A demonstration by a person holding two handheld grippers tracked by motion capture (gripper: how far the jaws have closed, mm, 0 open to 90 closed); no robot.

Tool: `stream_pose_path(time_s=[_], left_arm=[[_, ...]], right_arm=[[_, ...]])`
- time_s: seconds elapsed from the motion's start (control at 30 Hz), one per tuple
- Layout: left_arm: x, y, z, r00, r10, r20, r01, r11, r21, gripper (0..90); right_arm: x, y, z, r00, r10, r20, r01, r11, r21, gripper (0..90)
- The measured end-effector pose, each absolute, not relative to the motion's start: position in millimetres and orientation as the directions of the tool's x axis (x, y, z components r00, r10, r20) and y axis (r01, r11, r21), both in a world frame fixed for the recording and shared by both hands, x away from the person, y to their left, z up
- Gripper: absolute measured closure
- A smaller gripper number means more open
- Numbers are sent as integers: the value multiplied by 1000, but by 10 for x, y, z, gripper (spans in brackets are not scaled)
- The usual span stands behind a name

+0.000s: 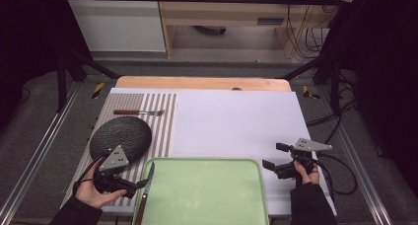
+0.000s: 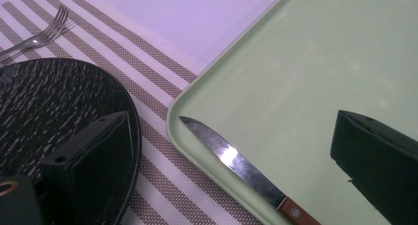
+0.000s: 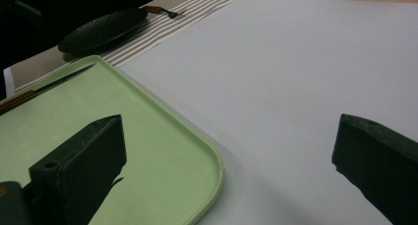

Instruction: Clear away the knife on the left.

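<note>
A wooden-handled knife (image 1: pixel 147 185) lies along the left rim of a light green tray (image 1: pixel 202 160) at the table's front. In the left gripper view its blade (image 2: pixel 231 158) points up along the tray (image 2: pixel 305 62). My left gripper (image 1: pixel 140 184) is just left of the knife, held in a hand. It is open (image 2: pixel 229 119), and the knife lies below the gap untouched. My right gripper (image 1: pixel 275 156) hovers right of the tray, open (image 3: pixel 230 120) and with nothing in it.
A dark textured plate (image 1: pixel 121 136) sits on a striped placemat (image 1: pixel 162 116), with a fork (image 1: pixel 140 112) beyond it. A white mat (image 1: pixel 236 121) covers the rest of the table. Cables trail off the table's right side.
</note>
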State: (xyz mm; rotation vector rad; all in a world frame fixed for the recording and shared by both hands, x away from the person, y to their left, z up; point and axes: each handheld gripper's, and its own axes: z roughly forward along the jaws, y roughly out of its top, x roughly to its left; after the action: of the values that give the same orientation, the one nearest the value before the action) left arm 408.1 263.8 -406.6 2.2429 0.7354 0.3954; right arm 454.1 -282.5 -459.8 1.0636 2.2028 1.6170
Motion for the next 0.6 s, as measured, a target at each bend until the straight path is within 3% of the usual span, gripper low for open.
stream_pose_path(time_s=[0.6], left_arm=[[4370, 2779, -3861, 813, 551, 188, 326, -698, 638, 15]], right_arm=[[4538, -2838, -4593, -716, 656, 240, 424, 134, 896, 2]])
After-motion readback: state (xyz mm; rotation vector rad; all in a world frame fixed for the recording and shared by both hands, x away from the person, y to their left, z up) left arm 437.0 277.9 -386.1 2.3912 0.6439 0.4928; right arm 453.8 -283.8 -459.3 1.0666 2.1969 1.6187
